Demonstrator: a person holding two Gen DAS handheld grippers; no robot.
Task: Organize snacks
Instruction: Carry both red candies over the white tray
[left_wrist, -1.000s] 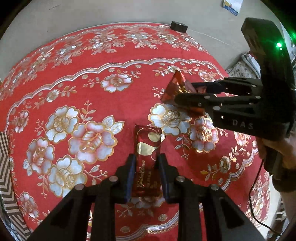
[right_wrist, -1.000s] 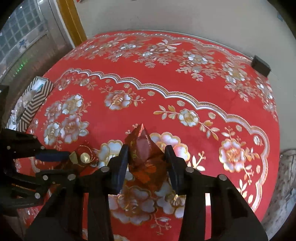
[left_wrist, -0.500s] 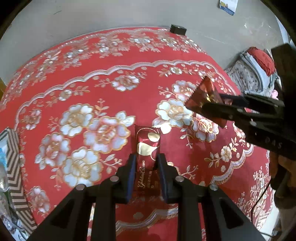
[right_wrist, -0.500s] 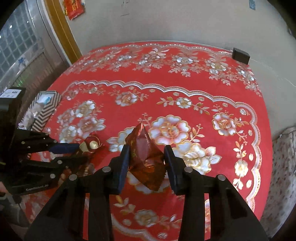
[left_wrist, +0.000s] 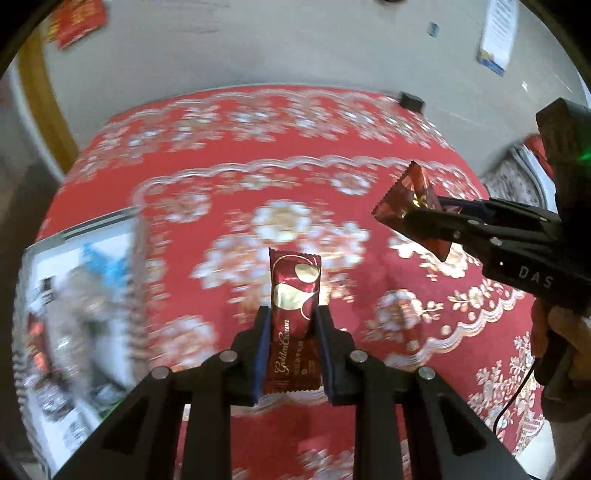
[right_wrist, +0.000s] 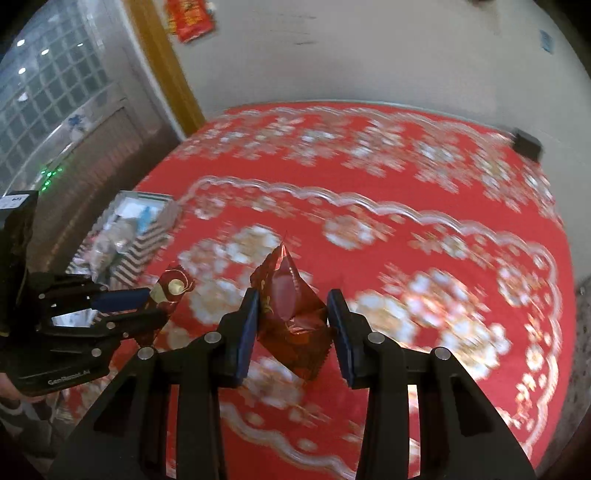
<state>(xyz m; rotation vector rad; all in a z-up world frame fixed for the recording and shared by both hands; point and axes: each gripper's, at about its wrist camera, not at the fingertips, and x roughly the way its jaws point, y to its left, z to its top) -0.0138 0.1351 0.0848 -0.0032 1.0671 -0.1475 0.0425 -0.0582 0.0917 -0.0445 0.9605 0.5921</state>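
— Left hand-held gripper (left_wrist: 291, 325)?
— Clamped on a dark red snack bar (left_wrist: 293, 325) with gold lettering, held upright above the red floral counter (left_wrist: 221, 184).
— Right hand-held gripper (right_wrist: 293, 317)?
— Clamped on a crinkled red foil packet (right_wrist: 290, 314), also off the cloth.
— Anything else?
— Striped box (right_wrist: 147, 236) of snacks, blurred, at the counter's left edge; small black block (right_wrist: 528, 144) at the far edge.

worktop: round, red floral cloth (right_wrist: 406, 192), blurred
wall: grey-white (right_wrist: 369, 55), behind worktop
window: glass blocks (right_wrist: 44, 92), left of worktop
door frame: yellow wood (right_wrist: 166, 62), beside window
hanging: red (right_wrist: 190, 16), on wall
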